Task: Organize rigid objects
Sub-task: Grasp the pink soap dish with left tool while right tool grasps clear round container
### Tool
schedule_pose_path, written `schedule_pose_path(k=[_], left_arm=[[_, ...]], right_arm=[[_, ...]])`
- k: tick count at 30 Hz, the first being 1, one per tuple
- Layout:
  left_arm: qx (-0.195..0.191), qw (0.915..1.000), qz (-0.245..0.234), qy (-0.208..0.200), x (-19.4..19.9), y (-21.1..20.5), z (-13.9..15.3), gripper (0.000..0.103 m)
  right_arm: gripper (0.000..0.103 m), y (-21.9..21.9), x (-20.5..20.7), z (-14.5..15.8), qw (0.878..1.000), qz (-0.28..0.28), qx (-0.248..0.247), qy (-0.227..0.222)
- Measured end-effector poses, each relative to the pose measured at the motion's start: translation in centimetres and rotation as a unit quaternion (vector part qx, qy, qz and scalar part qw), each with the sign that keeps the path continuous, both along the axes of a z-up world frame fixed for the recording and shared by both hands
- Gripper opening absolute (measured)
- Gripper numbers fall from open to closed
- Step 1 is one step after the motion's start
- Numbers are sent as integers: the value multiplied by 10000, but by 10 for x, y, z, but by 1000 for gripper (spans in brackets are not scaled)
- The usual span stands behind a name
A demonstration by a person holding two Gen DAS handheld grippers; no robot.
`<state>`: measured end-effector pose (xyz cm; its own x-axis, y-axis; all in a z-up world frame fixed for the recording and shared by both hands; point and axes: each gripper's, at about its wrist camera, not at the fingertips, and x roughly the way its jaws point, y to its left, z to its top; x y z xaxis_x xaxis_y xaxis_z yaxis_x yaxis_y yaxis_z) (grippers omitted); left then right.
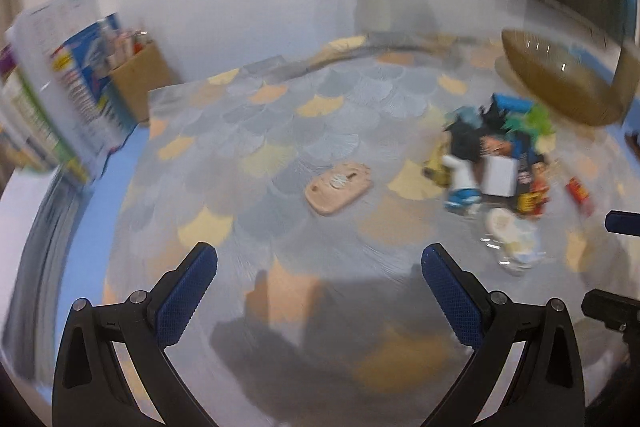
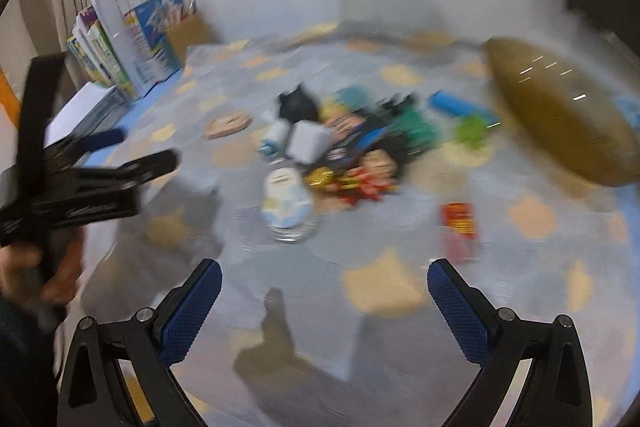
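While both views are motion-blurred, the left tongs (image 1: 319,259) and right tongs (image 2: 325,277) stand spread wide, nothing between the blue pads. Jumbled pile of small toys and boxes (image 2: 340,143) lies on the bench cloth with grey and yellow scallops (image 1: 280,131), at 12 o'clock from the right tongs. Ribbed brown oval basket (image 2: 560,111) sits at 2 o'clock, apart from the pile; flat wooden oval piece (image 1: 338,189) at 12 o'clock from the left tongs.
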<state>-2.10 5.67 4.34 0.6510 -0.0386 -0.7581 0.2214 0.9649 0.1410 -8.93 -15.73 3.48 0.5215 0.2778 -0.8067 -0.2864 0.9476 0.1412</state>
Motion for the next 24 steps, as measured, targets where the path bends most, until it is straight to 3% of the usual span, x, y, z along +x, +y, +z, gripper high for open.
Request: schedule_pose_path(k=[1,2,9,13,15,17,19,20,24], left_arm=[[85,9999,-59,70,8,1,-3,102],[142,9997,-135,140,17,1,-6,102],[-99,9961,-663,578,62,0,-25,102],[-85,9939,-802,746,72,-6,-31,93],[-284,9936,-794,751,75,-6,-34,86],[-662,9922,-794,703,74,-4,-35,54],[-633,9932,-783,587,68,-8,-32,39],[-826,9885,-483,1173,65,-9,-31,37],[-968,9879,-367,1157,41,-15,-23,35]], right_arm=[[83,6,10,-5,9998,44,54,187],[80,10,16,-9,9995,73,78,284],[79,37,35,-29,9987,-60,-379,335],[74,50,42,-41,9966,-54,-803,168],[67,55,42,-39,9963,21,-860,-5],[49,61,38,-37,9960,101,-881,-133],[48,65,34,-36,9954,163,-918,-210],[48,66,31,-37,9950,192,-950,-256],[48,56,17,-38,9969,361,-681,-166]])
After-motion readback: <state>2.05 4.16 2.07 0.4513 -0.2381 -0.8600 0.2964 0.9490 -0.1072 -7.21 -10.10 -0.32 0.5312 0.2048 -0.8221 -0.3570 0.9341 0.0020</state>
